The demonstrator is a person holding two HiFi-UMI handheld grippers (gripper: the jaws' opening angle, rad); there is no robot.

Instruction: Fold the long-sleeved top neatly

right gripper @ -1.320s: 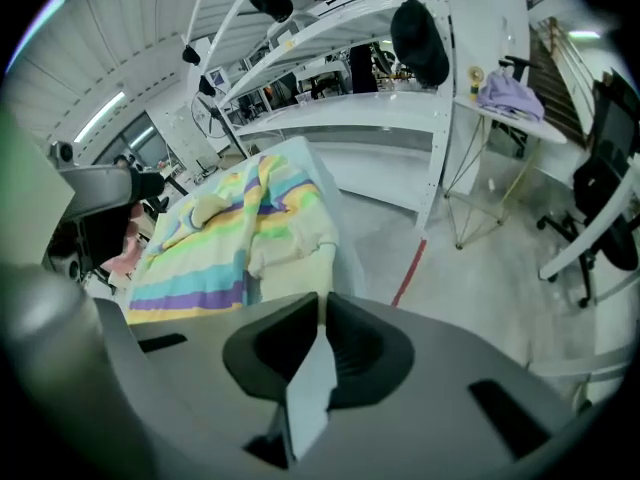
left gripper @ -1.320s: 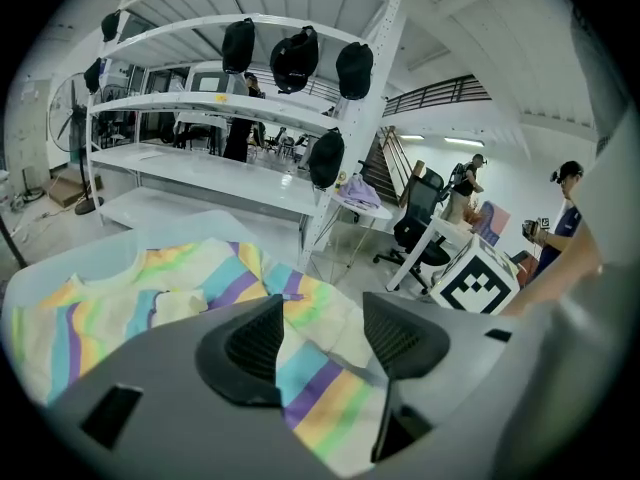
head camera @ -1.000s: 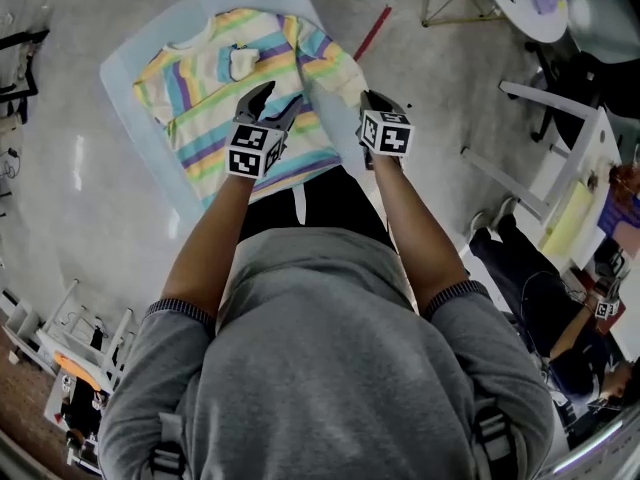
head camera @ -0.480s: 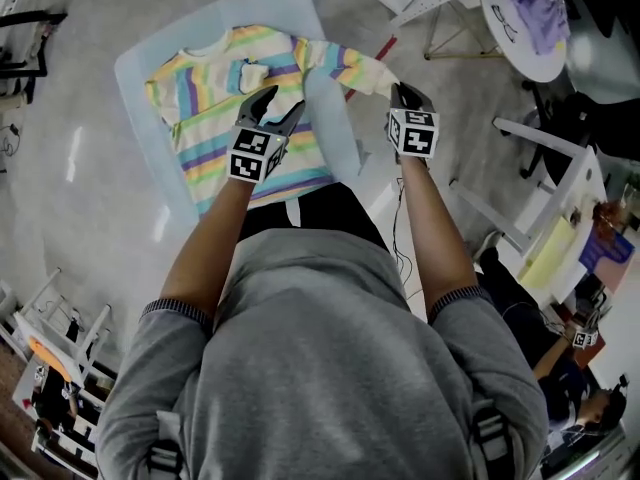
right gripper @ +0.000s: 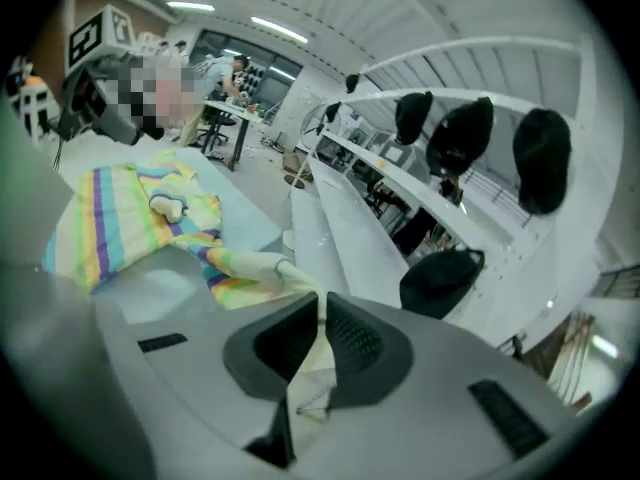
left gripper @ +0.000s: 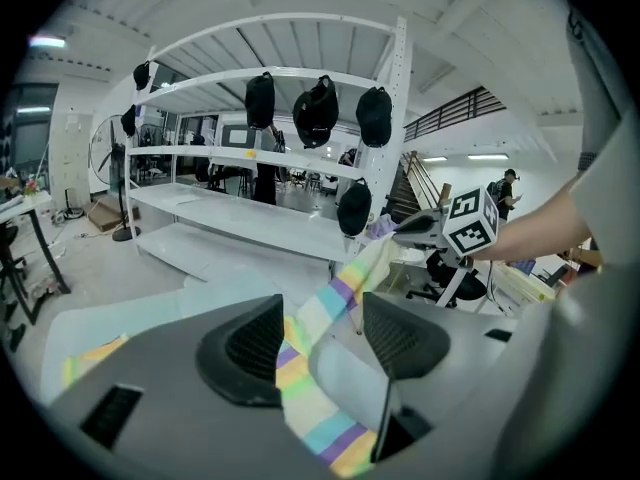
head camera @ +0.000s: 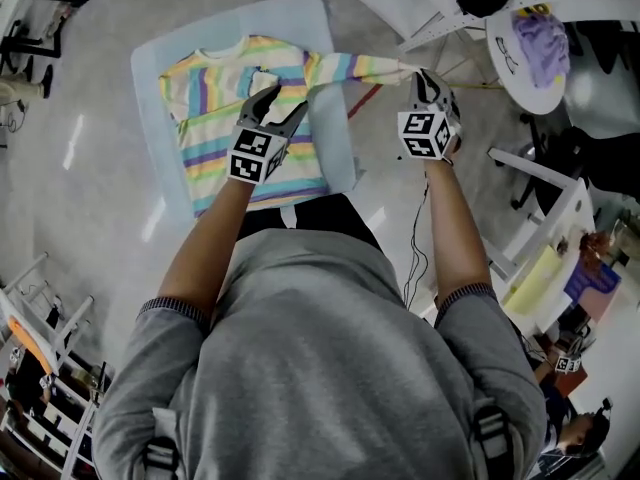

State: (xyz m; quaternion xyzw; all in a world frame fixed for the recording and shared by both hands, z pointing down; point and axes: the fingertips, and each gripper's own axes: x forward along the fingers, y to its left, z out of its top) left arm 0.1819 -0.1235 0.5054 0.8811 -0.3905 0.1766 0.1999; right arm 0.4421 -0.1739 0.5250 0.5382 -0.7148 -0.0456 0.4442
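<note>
A pastel-striped long-sleeved top (head camera: 215, 108) lies flat on a pale blue mat (head camera: 160, 158). One sleeve (head camera: 350, 66) is stretched out taut to the right, off the mat. My right gripper (head camera: 425, 76) is shut on its cream cuff (right gripper: 318, 343), which is pinched between the pads. My left gripper (head camera: 277, 98) hovers open over the top's body near that sleeve's shoulder. In the left gripper view the striped sleeve (left gripper: 320, 313) runs between the wide-apart jaws toward the right gripper (left gripper: 420, 226), with the pads not pressing on it. The other sleeve's cuff (right gripper: 165, 206) lies folded on the chest.
A round white table (head camera: 505, 43) carrying a purple cloth stands at the upper right. White frames and a chair (head camera: 545, 198) are to the right, with a seated person (head camera: 570, 368) beyond. A white shelf rack with black caps (left gripper: 315, 108) stands behind the mat. A red strip (head camera: 365, 98) lies on the floor.
My right gripper has risen and swung out to the right with the cuff, drawing the sleeve from slack to straight. The left gripper has lifted a little above the top.
</note>
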